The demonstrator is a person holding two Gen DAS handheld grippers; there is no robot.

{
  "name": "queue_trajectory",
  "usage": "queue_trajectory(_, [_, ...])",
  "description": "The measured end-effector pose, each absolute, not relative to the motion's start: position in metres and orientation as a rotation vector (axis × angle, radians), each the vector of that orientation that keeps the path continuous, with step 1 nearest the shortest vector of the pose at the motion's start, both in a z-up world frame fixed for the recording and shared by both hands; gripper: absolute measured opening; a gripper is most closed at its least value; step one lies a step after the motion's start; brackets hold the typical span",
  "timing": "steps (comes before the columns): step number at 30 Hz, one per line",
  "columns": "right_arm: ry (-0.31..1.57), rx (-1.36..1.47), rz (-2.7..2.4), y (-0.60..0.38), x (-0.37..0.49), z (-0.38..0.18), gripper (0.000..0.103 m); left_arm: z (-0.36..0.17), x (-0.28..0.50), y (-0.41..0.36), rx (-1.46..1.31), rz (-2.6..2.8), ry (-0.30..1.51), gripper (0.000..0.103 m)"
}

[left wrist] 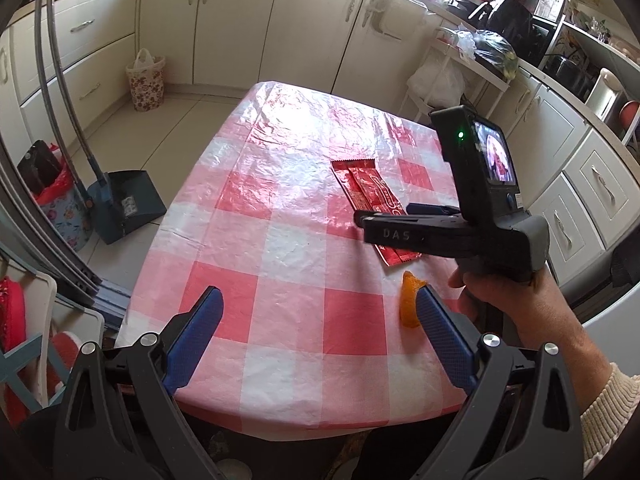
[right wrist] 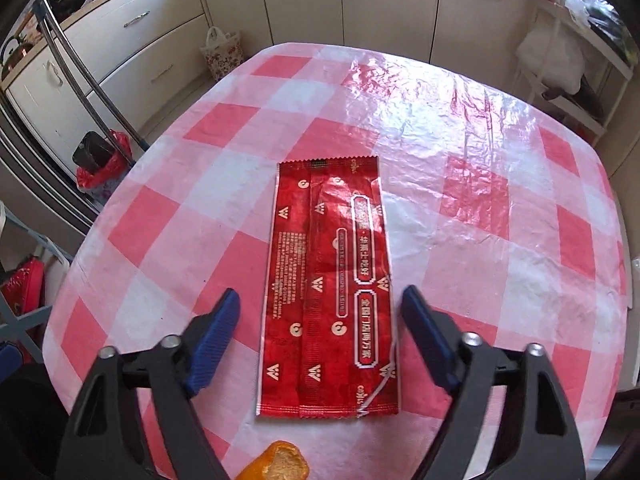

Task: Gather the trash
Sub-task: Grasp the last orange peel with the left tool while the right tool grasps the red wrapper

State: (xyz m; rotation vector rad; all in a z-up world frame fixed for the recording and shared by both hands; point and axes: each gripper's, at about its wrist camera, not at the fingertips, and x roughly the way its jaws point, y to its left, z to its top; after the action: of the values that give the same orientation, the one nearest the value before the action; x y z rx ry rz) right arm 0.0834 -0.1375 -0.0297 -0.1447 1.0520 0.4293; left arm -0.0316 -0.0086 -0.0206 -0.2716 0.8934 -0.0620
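While the left wrist view shows the left gripper point(left wrist: 318, 330) open and empty beside the orange peel point(left wrist: 410, 305), only the right wrist view shows the right gripper point(right wrist: 320, 334) part-open, straddling the flat red wrapper point(right wrist: 328, 292) on the checked tablecloth point(right wrist: 500, 240) without gripping it.

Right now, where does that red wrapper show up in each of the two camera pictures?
Left wrist view: the red wrapper lies right of centre on the checked tablecloth, partly behind the right gripper.
Right wrist view: the red wrapper fills the centre, between the fingers.
Shared landmark: the orange peel near the wrapper's closer end.
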Motion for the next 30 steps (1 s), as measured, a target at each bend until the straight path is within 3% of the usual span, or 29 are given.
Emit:
queue_trajectory(3, [1.047, -0.117, 0.42, -0.149, 0.085, -0.028, 0.04, -0.023, -0.031, -0.012, -0.257, -0.063, 0.899, 0.093])
queue_trajectory(5, [1.052, -0.097, 0.415, -0.155, 0.087, -0.028, 0.017, -0.026, -0.03, -0.015, -0.244, -0.066, 0.908, 0.093])
queue_trajectory(7, [1.061, -0.074, 0.424, -0.159, 0.088, -0.029, 0.004, -0.029, -0.029, -0.019, -0.228, -0.067, 0.916, 0.093])
queue_trajectory(11, [1.087, 0.01, 0.46, -0.165, 0.088, -0.03, 0.004, -0.033, -0.028, -0.023, -0.214, -0.068, 0.927, 0.093])
queue_trajectory(12, [1.09, 0.035, 0.469, -0.165, 0.088, -0.03, 0.008, -0.033, -0.028, -0.024, -0.214, -0.068, 0.929, 0.093])
queue_trajectory(13, [1.085, 0.05, 0.477, -0.164, 0.087, -0.028, 0.032, -0.034, -0.028, -0.024, -0.213, -0.068, 0.931, 0.093])
queue_trajectory(14, [1.07, 0.045, 0.472, -0.161, 0.085, -0.026, 0.07, -0.034, -0.027, -0.026, -0.211, -0.069, 0.933, 0.093])
queue_trajectory(15, [1.03, 0.012, 0.461, -0.154, 0.081, -0.021, 0.079, -0.035, -0.028, -0.026, -0.209, -0.07, 0.933, 0.093])
queue_trajectory(19, [1.035, -0.103, 0.502, -0.123, 0.073, -0.03, 0.079, -0.035, -0.028, -0.028, -0.205, -0.076, 0.932, 0.093])
queue_trajectory(21, [1.016, -0.242, 0.477, -0.104, 0.065, -0.038, 0.073, -0.035, -0.028, -0.028, -0.206, -0.076, 0.932, 0.093])
queue_trajectory(24, [1.013, -0.215, 0.489, -0.105, 0.066, -0.037, 0.055, -0.034, -0.027, -0.028, -0.209, -0.074, 0.93, 0.093])
queue_trajectory(28, [1.039, -0.118, 0.454, -0.131, 0.079, -0.037, 0.003, -0.036, -0.027, -0.024, -0.222, -0.073, 0.934, 0.093])
queue_trajectory(30, [1.055, -0.046, 0.448, -0.145, 0.084, -0.037, 0.002, -0.037, -0.026, -0.026, -0.216, -0.078, 0.937, 0.093])
